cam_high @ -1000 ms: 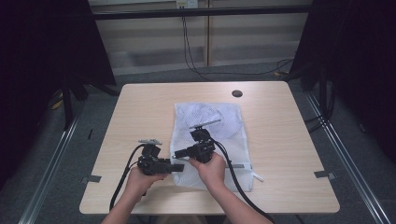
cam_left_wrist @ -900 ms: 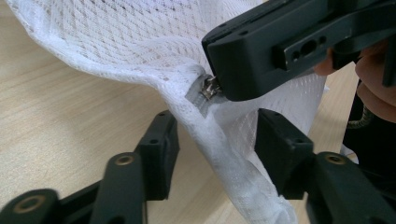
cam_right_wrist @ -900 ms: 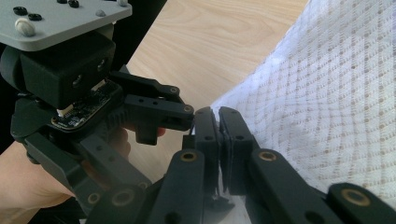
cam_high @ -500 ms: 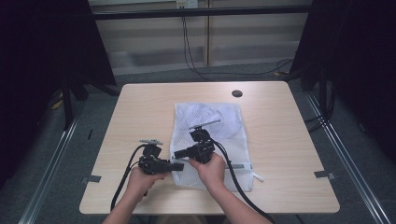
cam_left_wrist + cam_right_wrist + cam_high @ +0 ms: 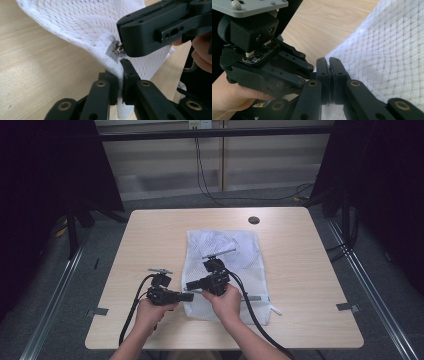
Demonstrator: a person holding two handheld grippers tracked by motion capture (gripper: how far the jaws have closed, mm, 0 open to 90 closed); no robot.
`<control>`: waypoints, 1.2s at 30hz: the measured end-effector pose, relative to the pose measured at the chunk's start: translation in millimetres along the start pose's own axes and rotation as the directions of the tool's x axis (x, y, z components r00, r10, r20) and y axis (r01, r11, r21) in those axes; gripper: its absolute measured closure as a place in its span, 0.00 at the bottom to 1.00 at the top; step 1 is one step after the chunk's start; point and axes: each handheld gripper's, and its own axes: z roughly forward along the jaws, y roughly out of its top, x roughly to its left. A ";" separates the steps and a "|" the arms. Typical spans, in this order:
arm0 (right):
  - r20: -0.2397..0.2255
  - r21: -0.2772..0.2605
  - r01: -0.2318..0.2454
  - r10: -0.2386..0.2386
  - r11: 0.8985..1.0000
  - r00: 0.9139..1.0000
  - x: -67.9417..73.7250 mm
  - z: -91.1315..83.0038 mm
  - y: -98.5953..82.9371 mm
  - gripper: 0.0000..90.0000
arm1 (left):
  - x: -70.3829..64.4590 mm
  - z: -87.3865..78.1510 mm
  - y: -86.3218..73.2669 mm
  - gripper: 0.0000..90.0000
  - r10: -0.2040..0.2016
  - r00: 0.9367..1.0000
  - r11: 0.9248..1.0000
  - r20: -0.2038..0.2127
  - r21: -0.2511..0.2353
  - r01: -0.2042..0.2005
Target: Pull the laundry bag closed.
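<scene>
While the white mesh laundry bag [image 5: 227, 265] lies mid-frame on the desk [image 5: 150, 235], we see the left hand-held gripper [image 5: 119, 82] pinching its edge and the right hand-held gripper [image 5: 329, 75] clamped on its zipper pull [image 5: 117, 49].

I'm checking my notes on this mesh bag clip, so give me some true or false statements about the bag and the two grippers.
1. The left gripper is shut on the white mesh bag. True.
2. The right gripper is at the bag's metal zipper pull. True.
3. The bag hangs off the table edge. False: it lies on the tabletop.
4. The bag is solid black cloth. False: it is white netting.
5. The grippers are far apart. False: they meet at the bag's near left corner.
</scene>
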 end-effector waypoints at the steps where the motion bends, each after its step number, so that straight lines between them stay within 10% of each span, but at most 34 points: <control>1: 0.000 0.000 0.000 0.000 1.000 1.000 0.0 0.0 0.0 0.97 | 0.0 0.0 0.0 0.97 0.000 1.000 1.000 0.000 0.000 0.000; 36: 0.026 -0.005 -0.008 0.008 1.000 1.000 -14.8 -17.8 -5.8 0.97 | -0.1 -4.1 1.8 0.98 -0.027 1.000 1.000 0.002 -0.003 0.027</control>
